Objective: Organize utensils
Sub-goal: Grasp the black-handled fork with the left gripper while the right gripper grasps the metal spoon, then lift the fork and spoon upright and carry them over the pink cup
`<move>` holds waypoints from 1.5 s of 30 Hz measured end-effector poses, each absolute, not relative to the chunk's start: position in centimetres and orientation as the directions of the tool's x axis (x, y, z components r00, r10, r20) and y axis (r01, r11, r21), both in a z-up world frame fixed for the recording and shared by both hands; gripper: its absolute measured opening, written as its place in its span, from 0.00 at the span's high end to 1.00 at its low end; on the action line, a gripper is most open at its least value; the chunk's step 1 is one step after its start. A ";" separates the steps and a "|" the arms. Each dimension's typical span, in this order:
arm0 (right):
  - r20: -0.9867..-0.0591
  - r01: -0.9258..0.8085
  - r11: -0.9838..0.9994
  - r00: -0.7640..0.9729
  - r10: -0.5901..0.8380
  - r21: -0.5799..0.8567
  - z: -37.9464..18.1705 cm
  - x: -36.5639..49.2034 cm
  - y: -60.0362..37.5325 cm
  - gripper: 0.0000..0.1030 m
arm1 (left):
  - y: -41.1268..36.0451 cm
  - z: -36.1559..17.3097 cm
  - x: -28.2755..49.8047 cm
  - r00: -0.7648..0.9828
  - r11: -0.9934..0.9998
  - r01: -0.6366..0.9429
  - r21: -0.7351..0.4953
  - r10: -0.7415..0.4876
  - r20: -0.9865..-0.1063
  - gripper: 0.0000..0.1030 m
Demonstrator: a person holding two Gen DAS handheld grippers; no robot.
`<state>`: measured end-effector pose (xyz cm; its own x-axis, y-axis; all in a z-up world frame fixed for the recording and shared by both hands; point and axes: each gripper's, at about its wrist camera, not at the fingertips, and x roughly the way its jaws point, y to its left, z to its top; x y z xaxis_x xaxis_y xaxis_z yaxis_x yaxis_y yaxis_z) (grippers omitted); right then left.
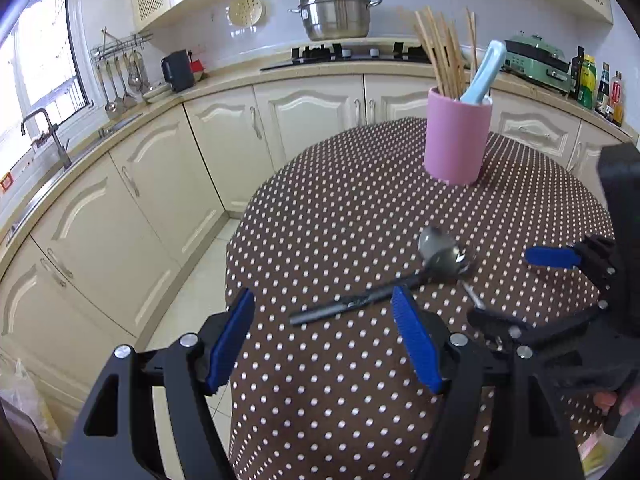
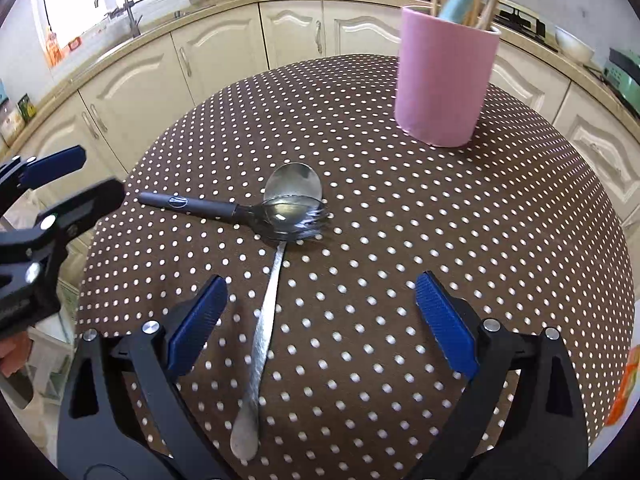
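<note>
Two utensils, a silver spoon [image 2: 262, 320] and a black-handled fork [image 2: 224, 210], lie crossed on the dotted tablecloth [image 2: 440, 240] near the pink holder [image 2: 444, 80] with chopsticks [image 1: 442, 54]. Left gripper [image 1: 324, 340] and right gripper [image 2: 320, 320] both spread wide, empty, nothing blocking.

left gripper [image 1: 322, 340] | black frame | blue ribbed pads [image 1: 414, 340] | silver screws, possibly bolts

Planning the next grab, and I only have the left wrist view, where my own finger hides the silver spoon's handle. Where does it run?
Observer: The silver spoon runs handle-first straight back toward the right gripper, ending between its fingers.
Operator: Is that gripper holding it?
Observer: No, its jaws stand wide open, clear of the handle on both sides.
Operator: Will the spoon lift freely?
Observer: Probably not cleanly: the head of the black-handled fork appears to lie across the spoon's neck.
</note>
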<state>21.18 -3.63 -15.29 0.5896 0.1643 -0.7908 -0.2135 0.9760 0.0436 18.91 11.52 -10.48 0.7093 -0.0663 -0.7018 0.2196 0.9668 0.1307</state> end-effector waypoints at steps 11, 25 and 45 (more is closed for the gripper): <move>-0.780 -0.197 0.979 0.605 0.162 0.050 -15.5 22.3 -4.4 0.94 | 10.9 -12.5 19.6 0.654 0.934 0.321 0.154 -0.101 -0.750 0.29; -0.775 -0.052 0.957 0.575 0.262 0.284 -15.4 19.5 -11.7 0.96 | 4.1 -14.3 23.2 0.628 0.715 0.584 0.383 -0.100 -0.772 0.29; -0.805 -0.074 0.957 0.525 0.278 0.282 -15.0 18.7 -16.1 0.96 | 5.2 -14.7 25.8 0.240 0.944 0.216 -0.248 -0.297 -0.924 0.91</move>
